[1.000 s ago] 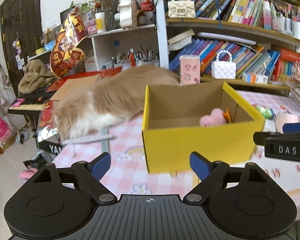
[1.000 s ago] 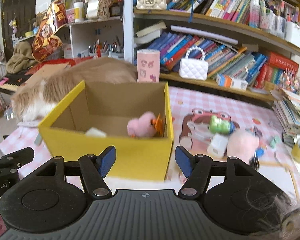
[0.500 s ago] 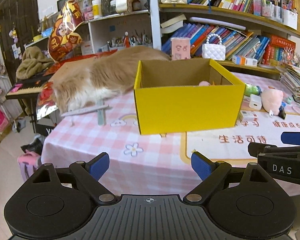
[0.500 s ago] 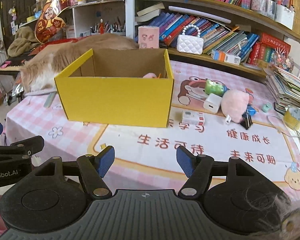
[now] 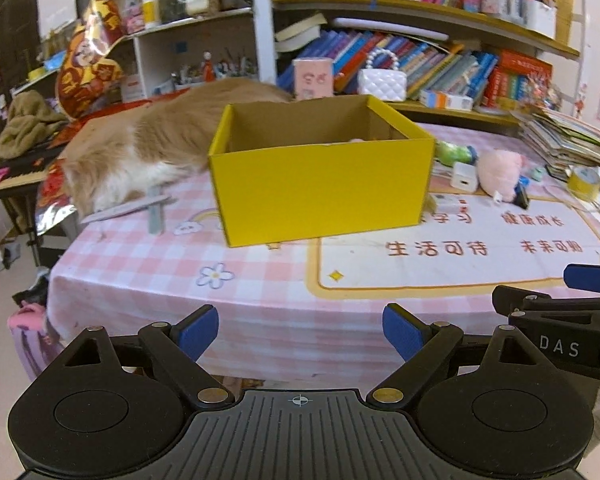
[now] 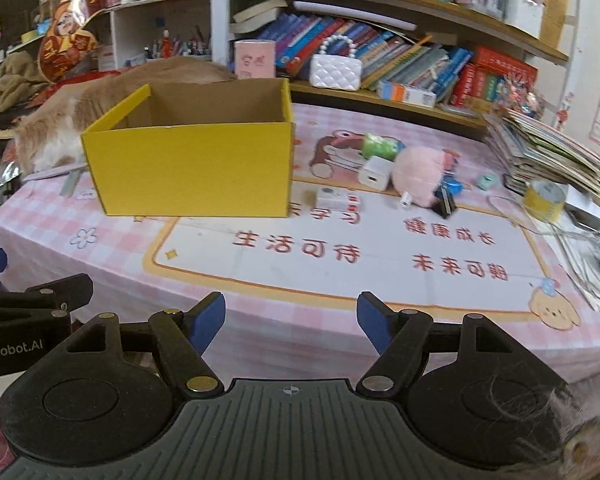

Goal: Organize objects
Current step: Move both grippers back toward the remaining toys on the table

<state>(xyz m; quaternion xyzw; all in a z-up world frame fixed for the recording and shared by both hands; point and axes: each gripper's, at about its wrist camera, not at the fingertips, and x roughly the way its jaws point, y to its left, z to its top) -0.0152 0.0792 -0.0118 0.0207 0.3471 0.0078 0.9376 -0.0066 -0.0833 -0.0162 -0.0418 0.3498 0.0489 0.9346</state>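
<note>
A yellow cardboard box (image 5: 320, 188) (image 6: 192, 168) stands open-topped on the pink checked tablecloth. To its right lie a pink plush toy (image 6: 418, 176) (image 5: 498, 170), a white charger cube (image 6: 376, 172), a green toy (image 6: 380, 146), a small white device (image 6: 334, 198) and a black clip (image 6: 446, 202). My left gripper (image 5: 300, 334) hangs open and empty off the table's near edge, well short of the box. My right gripper (image 6: 291, 322) is beside it, jaws opening, nothing between them.
A ginger and white cat (image 5: 140, 148) lies behind and left of the box. A shelf of books (image 6: 400, 60) with a white quilted handbag (image 6: 336, 70) lines the back. A book stack (image 6: 548, 152), a tape roll (image 6: 544, 198) and cables crowd the right.
Both grippers have pulled back from over the box to beyond the table's near edge; the box now looks smaller and farther. The right jaws have spread a little wider.
</note>
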